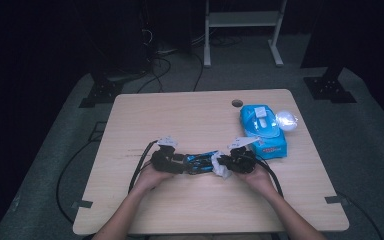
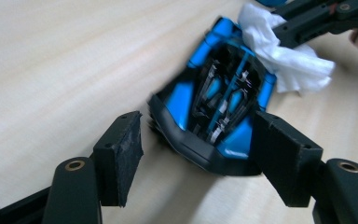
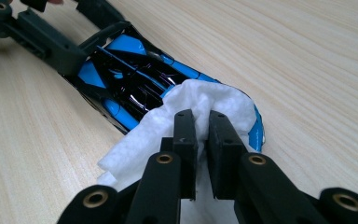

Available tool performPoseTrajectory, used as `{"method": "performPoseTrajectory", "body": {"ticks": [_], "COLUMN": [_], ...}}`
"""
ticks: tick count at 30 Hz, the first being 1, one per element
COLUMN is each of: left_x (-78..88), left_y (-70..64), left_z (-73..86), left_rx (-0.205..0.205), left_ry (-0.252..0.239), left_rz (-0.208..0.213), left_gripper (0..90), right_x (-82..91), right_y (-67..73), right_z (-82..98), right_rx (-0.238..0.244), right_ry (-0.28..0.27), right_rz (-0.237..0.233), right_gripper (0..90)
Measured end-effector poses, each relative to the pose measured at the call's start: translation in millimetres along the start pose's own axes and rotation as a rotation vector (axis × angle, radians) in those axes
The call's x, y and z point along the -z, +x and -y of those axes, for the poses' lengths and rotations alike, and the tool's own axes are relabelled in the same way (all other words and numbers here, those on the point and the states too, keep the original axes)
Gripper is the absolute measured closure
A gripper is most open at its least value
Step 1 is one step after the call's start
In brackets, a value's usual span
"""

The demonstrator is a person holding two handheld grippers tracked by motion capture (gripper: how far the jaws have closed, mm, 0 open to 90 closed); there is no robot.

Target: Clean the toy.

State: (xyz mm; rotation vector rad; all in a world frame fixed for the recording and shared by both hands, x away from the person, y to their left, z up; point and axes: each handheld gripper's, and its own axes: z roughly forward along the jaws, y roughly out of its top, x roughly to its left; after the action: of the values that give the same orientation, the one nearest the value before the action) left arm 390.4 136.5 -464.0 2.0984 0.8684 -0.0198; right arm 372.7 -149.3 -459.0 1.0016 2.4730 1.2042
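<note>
While unclear from above: left tongs [image 2: 198, 154] (one pad off) astride toy car [image 2: 219, 107]

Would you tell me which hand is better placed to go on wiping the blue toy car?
The right. The right gripper is shut on the white wipe, which lies on the toy car. The left gripper merely straddles the car's other end, one pad apart.
</note>
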Motion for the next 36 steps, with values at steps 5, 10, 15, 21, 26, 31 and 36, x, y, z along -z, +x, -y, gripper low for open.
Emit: {"method": "performPoseTrajectory", "body": {"ticks": [5, 10, 15, 21, 26, 31, 36], "left_x": [-2.8, -0.7, 0.8, 1.8, 0.2, 0.1, 0.9], "left_y": [-0.6, -4.3, -17.1, -34.8, -47.0, -57.3, -64.3], "left_z": [0.9, 1.9, 4.4, 9.7, 14.6, 20.9, 27.6], "left_rx": [0.016, -0.021, -0.132, -0.269, -0.363, -0.45, -0.509], "left_ry": [0.005, 0.001, -0.023, -0.04, -0.058, -0.074, -0.093], "left_rz": [0.033, 0.015, -0.052, -0.149, -0.216, -0.275, -0.319], "left_gripper": [39.6, 41.0, 41.5, 42.2, 42.1, 42.5, 44.2], "right_x": [0.3, 1.4, 4.7, 10.7, 15.5, 19.0, 21.1], "right_y": [0.9, 1.0, 3.5, 8.3, 10.6, 13.4, 17.4], "right_z": [0.8, 2.2, 5.7, 10.8, 14.1, 18.6, 20.3], "right_rx": [0.0, 0.005, 0.016, 0.026, 0.029, 0.031, 0.023], "right_ry": [-0.004, -0.01, -0.025, -0.037, -0.037, -0.042, -0.03], "right_rz": [0.001, -0.001, -0.003, -0.003, 0.0, 0.001, -0.009], "right_gripper": [82.2, 82.2, 82.2, 82.1, 82.1, 82.1, 82.1]}}
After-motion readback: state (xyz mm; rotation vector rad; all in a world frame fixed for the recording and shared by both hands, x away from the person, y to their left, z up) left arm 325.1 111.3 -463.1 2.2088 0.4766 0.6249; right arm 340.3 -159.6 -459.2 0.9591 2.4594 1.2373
